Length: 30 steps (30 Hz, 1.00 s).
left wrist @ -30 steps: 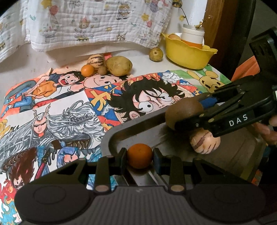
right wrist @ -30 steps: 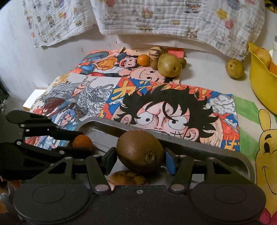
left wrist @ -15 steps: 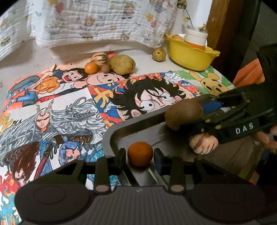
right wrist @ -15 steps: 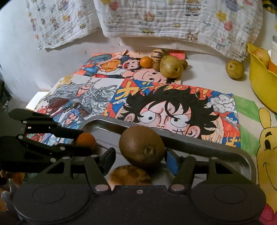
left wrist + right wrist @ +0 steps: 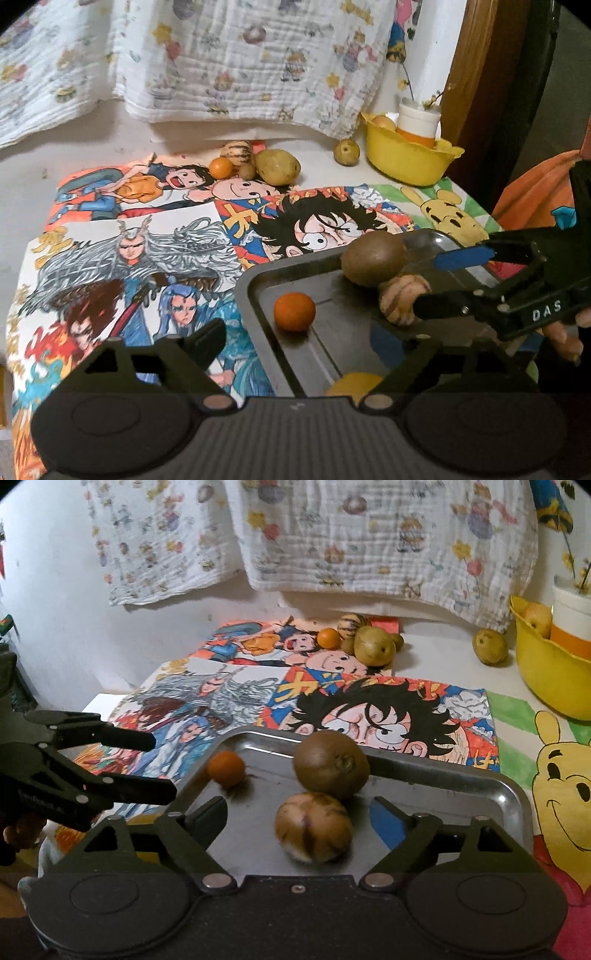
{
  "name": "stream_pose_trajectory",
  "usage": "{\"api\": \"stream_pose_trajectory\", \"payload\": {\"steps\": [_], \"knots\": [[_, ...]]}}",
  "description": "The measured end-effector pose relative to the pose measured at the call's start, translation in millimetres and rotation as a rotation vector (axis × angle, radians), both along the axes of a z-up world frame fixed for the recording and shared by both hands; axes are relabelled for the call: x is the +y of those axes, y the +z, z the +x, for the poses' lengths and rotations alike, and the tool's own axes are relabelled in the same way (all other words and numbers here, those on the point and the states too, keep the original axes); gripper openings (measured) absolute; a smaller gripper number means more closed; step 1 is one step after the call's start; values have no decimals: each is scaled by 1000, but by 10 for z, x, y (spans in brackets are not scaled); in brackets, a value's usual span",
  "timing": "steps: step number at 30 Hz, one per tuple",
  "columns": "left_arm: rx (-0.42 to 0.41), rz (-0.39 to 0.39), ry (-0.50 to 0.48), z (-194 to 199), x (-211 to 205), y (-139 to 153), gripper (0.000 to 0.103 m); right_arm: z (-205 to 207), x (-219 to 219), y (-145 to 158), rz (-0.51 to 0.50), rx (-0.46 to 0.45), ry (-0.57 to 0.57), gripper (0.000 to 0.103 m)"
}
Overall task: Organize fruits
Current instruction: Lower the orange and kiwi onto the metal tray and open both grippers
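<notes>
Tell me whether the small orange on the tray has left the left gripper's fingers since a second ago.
Yes. The small orange now rests free on the metal tray, clear of the left gripper, whose jaws are opening.

Looks like a home, likely a family room or a child's corner. Hand-coloured cartoon drawings [image 5: 155,236] spread as a cover over a white table [image 5: 436,664]. Quilted baby blankets [image 5: 369,535] with small bear prints draped along the wall behind. Loose fruit [image 5: 277,166] left near the back edge, a yellow plastic bowl [image 5: 410,162] with a white cup [image 5: 419,120] standing in it, a metal tray [image 5: 461,775] in front. Dim, warm indoor light, nothing industrial in sight
</notes>
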<state>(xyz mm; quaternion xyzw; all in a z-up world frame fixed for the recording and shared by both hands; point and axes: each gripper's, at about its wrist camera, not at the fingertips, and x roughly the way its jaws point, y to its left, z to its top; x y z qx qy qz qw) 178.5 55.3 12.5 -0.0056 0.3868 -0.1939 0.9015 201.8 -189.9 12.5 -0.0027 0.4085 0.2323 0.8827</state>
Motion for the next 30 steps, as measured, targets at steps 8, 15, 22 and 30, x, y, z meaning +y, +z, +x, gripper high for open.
{"api": "stream_pose_trajectory", "payload": {"steps": [8, 15, 22, 30], "knots": [[-46, -10, 13, -388, 51, 116, 102, -415, 68, 116, -17, -48, 38, 99], [-39, 53, -39, -647, -20, 81, 102, -724, 95, 141, -60, -55, 42, 102], [-26, 114, -84, -770, -101, 25, 102, -909, -15, 105, -108, -22, -13, 102], [-25, 164, -115, -769, -182, 30, 102, -974, -292, 81, -133, 7, -125, 102]]}}
